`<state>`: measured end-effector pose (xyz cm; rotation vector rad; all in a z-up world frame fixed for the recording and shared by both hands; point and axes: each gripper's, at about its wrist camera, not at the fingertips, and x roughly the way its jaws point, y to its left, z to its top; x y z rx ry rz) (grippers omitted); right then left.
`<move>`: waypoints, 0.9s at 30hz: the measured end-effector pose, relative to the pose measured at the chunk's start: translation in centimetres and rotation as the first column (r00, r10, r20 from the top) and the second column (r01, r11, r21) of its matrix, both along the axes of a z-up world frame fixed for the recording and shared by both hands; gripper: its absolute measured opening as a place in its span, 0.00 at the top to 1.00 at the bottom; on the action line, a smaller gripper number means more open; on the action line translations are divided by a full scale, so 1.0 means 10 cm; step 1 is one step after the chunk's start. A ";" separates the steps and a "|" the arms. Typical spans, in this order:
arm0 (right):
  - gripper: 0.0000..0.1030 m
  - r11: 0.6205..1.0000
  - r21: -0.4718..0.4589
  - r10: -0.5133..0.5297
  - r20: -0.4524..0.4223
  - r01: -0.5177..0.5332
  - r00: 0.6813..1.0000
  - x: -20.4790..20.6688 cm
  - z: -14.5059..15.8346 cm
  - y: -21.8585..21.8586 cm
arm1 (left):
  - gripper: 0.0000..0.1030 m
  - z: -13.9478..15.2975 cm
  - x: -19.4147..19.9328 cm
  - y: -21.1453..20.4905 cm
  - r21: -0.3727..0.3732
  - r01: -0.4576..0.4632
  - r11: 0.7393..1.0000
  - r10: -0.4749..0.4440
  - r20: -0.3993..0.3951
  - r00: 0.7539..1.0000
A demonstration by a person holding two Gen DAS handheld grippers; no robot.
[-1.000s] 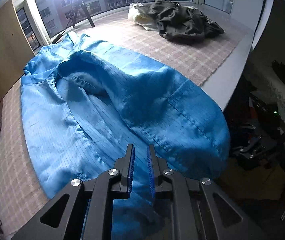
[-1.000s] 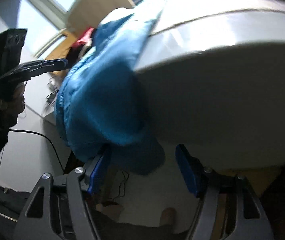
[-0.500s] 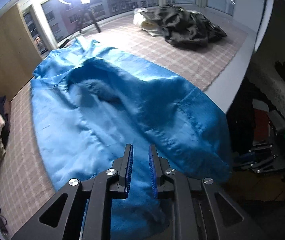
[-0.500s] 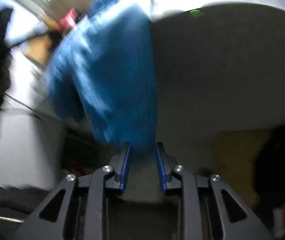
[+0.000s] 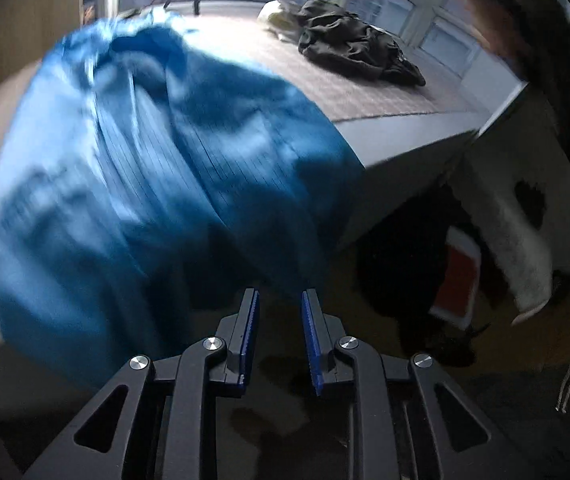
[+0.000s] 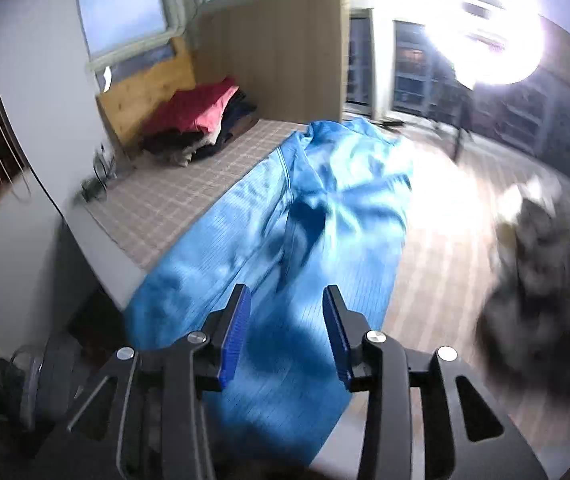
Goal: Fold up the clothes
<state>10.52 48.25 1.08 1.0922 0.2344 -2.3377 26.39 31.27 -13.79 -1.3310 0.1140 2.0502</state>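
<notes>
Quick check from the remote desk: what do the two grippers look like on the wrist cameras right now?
Both match: the left gripper and the right gripper each have two matte black fingers lined with ribbed blue pads, carried on black linkage arms with triangular cut-outs and round silver pivot bolts. No cables, labels or sleeves show.

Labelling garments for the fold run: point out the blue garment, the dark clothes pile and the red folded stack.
blue garment [image 6: 325, 216], right wrist view, on its creased middle.
dark clothes pile [image 5: 349, 40], left wrist view, on the crumpled top.
red folded stack [image 6: 201, 106], right wrist view, on the top red layer.
</notes>
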 end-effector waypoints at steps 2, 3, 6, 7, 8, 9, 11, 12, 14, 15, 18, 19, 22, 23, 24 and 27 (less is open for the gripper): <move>0.64 0.994 0.109 0.030 0.024 -0.033 0.999 -0.58 -0.09 -0.31 | 0.80 -0.09 0.04 0.04 0.021 -0.054 0.998 0.054 0.016 0.998; 0.64 0.988 0.151 0.038 0.045 -0.045 0.998 -0.86 -0.16 -0.48 | 0.80 -0.12 0.05 0.06 0.021 -0.085 0.996 0.085 0.014 0.996; 0.64 0.976 0.169 0.101 0.189 -0.134 0.977 -1.42 -0.49 -0.82 | 0.80 -0.22 0.04 0.09 0.021 -0.192 0.981 0.191 0.015 0.981; 0.64 0.965 0.204 0.121 0.204 -0.163 0.971 -1.49 -0.59 -0.92 | 0.80 -0.25 0.04 0.08 0.038 -0.231 0.972 0.230 0.025 0.973; 0.64 0.949 0.253 0.136 0.212 -0.189 0.968 -1.55 -0.71 -1.02 | 0.80 -0.27 0.05 0.07 0.050 -0.266 0.963 0.265 0.028 0.964; 0.64 0.920 0.336 0.139 0.204 -0.203 0.969 -1.59 -0.83 -1.13 | 0.80 -0.29 0.06 0.07 0.054 -0.296 0.953 0.295 0.028 0.955; 0.64 0.854 0.473 0.131 0.206 -0.216 0.970 -1.68 -1.07 -1.28 | 0.80 -0.35 0.10 0.08 0.056 -0.337 0.940 0.335 0.038 0.941; 0.64 0.830 0.510 0.123 0.226 -0.225 0.966 -1.70 -1.19 -1.29 | 0.80 -0.36 0.13 0.10 0.057 -0.347 0.936 0.345 0.042 0.938; 0.64 0.803 0.546 0.119 0.248 -0.240 0.962 -1.74 -1.31 -1.29 | 0.77 -0.39 0.17 0.15 0.067 -0.346 0.936 0.343 0.047 0.938; 0.64 0.796 0.553 0.121 0.253 -0.246 0.960 -1.75 -1.35 -1.28 | 0.74 -0.39 0.18 0.21 0.076 -0.335 0.939 0.333 0.046 0.942; 0.90 0.810 0.529 0.113 0.281 -0.253 0.953 -1.82 -1.39 -1.22 | 0.64 -0.43 0.15 0.37 0.073 -0.320 0.945 0.318 0.032 0.948; 0.92 0.818 0.517 0.111 0.290 -0.253 0.950 -1.84 -1.40 -1.20 | 0.64 -0.45 0.12 0.42 0.062 -0.321 0.945 0.320 0.024 0.947; 0.92 0.833 0.487 0.116 0.313 -0.264 0.943 -1.86 -1.38 -1.15 | 0.64 -0.53 -0.01 0.50 0.039 -0.338 0.940 0.338 0.010 0.941; 0.92 0.835 0.482 0.120 0.314 -0.267 0.942 -1.86 -1.37 -1.14 | 0.64 -0.56 -0.06 0.52 0.038 -0.342 0.939 0.342 0.008 0.940; 0.92 0.835 0.479 0.125 0.314 -0.271 0.941 -1.85 -1.36 -1.13 | 0.64 -0.62 -0.11 0.55 0.040 -0.343 0.938 0.343 0.010 0.939; 0.92 0.839 0.469 0.131 0.314 -0.274 0.940 -1.83 -1.34 -1.11 | 0.88 -0.75 -0.23 0.61 0.062 -0.348 0.935 0.347 0.023 0.938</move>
